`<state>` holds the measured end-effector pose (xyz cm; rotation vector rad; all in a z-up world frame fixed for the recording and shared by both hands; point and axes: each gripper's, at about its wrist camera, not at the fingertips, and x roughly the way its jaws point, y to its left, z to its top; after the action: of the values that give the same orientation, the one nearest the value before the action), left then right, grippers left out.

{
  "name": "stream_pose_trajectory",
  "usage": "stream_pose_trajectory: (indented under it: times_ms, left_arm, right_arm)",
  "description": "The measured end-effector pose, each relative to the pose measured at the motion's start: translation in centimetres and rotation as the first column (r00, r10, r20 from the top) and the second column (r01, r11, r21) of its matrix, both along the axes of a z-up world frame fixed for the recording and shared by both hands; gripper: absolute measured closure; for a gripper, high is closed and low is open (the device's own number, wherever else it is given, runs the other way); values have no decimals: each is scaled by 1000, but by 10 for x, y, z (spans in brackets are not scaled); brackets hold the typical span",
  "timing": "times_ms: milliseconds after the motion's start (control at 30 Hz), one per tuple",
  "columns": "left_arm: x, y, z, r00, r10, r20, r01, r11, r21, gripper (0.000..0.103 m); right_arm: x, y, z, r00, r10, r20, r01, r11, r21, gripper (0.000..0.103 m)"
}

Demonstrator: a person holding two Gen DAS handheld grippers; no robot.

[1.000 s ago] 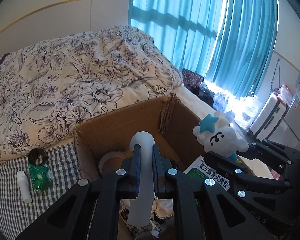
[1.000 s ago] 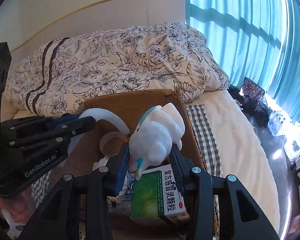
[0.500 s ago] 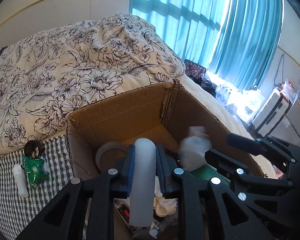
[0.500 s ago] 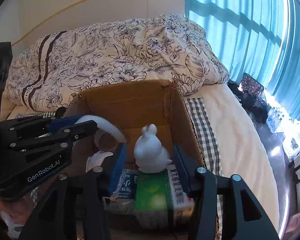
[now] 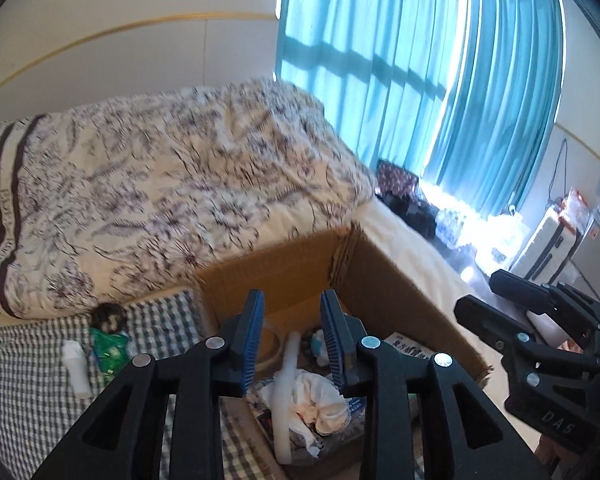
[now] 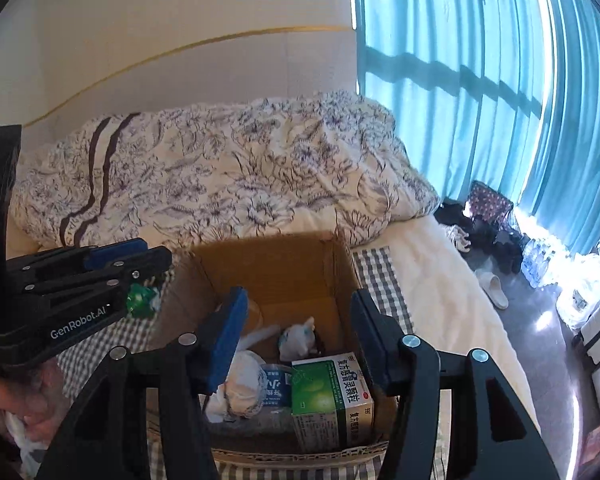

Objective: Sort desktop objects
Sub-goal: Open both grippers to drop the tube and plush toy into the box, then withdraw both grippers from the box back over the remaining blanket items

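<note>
Bedroom: floral duvet [image 6: 228,184] (teal curtains [image 6: 480,92]).

- Showing matt brown corrugated cardboard w/ rough torn edges: box [image 6: 284,268].
- Looking glossy printed card: green medicine carton [image 6: 332,396].
- Reading as smooth matt white plastic: tube [image 5: 286,384].
- Appearing soft printed cloth: floral duvet [image 6: 228,184]; woven check fabric: gingham sheet [image 5: 28,392].
- Gleaming shiny, crinkled: green wrapper [image 5: 110,350].

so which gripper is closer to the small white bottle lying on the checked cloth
Left. The left gripper hangs over the cardboard box's side nearest the small white bottle; the right gripper is beyond the box's far side.
</note>
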<state>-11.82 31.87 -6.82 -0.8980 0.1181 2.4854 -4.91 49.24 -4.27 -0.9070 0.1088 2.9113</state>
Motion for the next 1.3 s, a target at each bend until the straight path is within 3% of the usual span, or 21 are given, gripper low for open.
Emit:
stream_pose_trajectory:
  times_ms: [300,533,633,733,1000,1200,1300]
  left_arm:
    - [34,-67,68,987,71,-145,-63,996,58,59]
    - [56,-121,103,964,133,-229,-116,990,84,57]
    - [66,-144,117,952,160,-262,-138,985,99,48]
    - [77,-168,128,940,184,-288,-159,981,109,46]
    - [110,-221,141,916,250,-313,-215,966,143,28]
    - [133,-256,140,906,284,-314,-249,957,146,23]
    - [138,-270,135,904,298,-308,-265,953,144,12]
  right_arm:
    - [27,-44,64,990,10,-138,-9,1000,10,43]
    - [43,-90,97,974,34,-226,-35,999,-1,40]
    - [52,-106,108,966,40,-254,-43,999,-4,34]
    - [59,-122,118,962,57,-268,-60,998,-6,34]
    - [83,-173,131,954,105,-281,-107,994,7,25]
    - [94,-206,125,954,141,-266,-143,990,12,20]
    - [94,-219,119,955,157,-250,-161,987,5,19]
